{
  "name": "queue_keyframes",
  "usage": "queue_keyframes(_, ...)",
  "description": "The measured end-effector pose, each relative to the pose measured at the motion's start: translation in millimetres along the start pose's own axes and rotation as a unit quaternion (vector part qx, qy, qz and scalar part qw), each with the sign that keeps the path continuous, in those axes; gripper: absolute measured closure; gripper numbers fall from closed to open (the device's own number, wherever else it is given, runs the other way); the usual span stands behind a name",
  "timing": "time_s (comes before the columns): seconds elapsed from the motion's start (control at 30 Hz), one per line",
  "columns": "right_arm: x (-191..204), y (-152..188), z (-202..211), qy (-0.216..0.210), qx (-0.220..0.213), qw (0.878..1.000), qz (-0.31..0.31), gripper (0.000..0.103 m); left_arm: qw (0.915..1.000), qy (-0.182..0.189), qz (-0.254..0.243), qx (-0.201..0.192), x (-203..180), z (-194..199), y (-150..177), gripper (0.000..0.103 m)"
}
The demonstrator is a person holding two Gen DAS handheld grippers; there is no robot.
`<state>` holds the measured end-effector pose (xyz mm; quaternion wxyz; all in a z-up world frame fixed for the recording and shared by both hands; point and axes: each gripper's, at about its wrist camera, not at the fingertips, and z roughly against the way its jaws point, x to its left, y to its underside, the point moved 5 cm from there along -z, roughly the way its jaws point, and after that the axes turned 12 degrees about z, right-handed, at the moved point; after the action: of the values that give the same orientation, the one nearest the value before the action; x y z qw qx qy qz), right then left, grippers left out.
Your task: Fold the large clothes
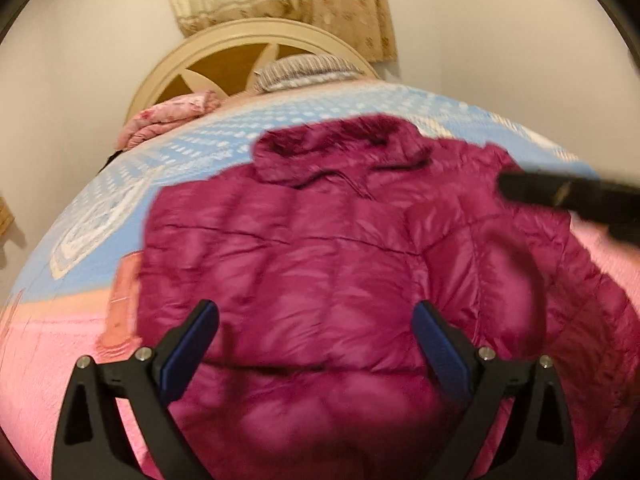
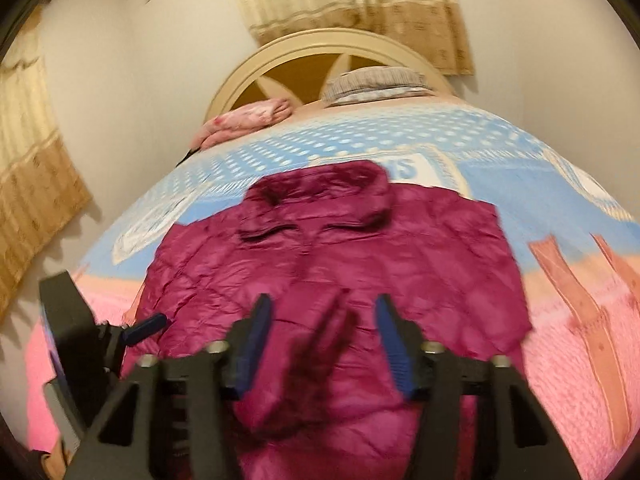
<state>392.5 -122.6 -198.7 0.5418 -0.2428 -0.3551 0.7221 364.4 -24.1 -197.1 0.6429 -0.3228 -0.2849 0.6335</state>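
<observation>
A magenta puffer jacket [image 1: 320, 248] lies spread on the bed with its fur-trimmed hood at the far end; it also shows in the right wrist view [image 2: 340, 256]. My left gripper [image 1: 316, 320] hovers open and empty over the jacket's lower part. My right gripper [image 2: 324, 316] is open above the jacket's near part, with a blurred fold of magenta fabric [image 2: 320, 356] between its fingers, not clamped. The right gripper shows as a dark blurred bar in the left wrist view [image 1: 568, 196]. The left gripper shows at the left edge of the right wrist view [image 2: 80, 352].
The bed has a blue and pink patterned cover [image 1: 224, 136], seen too in the right wrist view [image 2: 560, 208]. A pink folded blanket [image 1: 168, 120] and a striped pillow [image 1: 304, 70] lie by the curved headboard [image 1: 224, 60]. Curtains [image 2: 344, 0] hang on the wall behind.
</observation>
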Motion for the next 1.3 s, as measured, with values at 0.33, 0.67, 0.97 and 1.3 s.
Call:
queue_keyframes(0.33,13.2,54.8,-54.0,-0.031,0.073,0.997,0.011,0.076,0.9982,-0.021,0.041,-0.039,59.2,9.5,-53.0,0.000)
queue_keyframes(0.67,6.4,62.0,-59.5,-0.052,0.066,0.996,-0.010,0.076,0.9947,-0.100,-0.021,-0.010,37.1,-71.1,-61.3,0.000)
queue_keyframes(0.97,7.9,62.3,-60.6,-0.055,0.064,0.996,-0.010,0.076,0.9945,-0.081,0.026,0.062,74.5,-126.3,-50.9,0.000)
queue_keyframes(1.3,9.2,62.8,-61.3,-0.055,0.064,0.996,-0.007,0.076,0.9907,-0.023,0.134,-0.004,89.7,-72.1,-82.7,0.000)
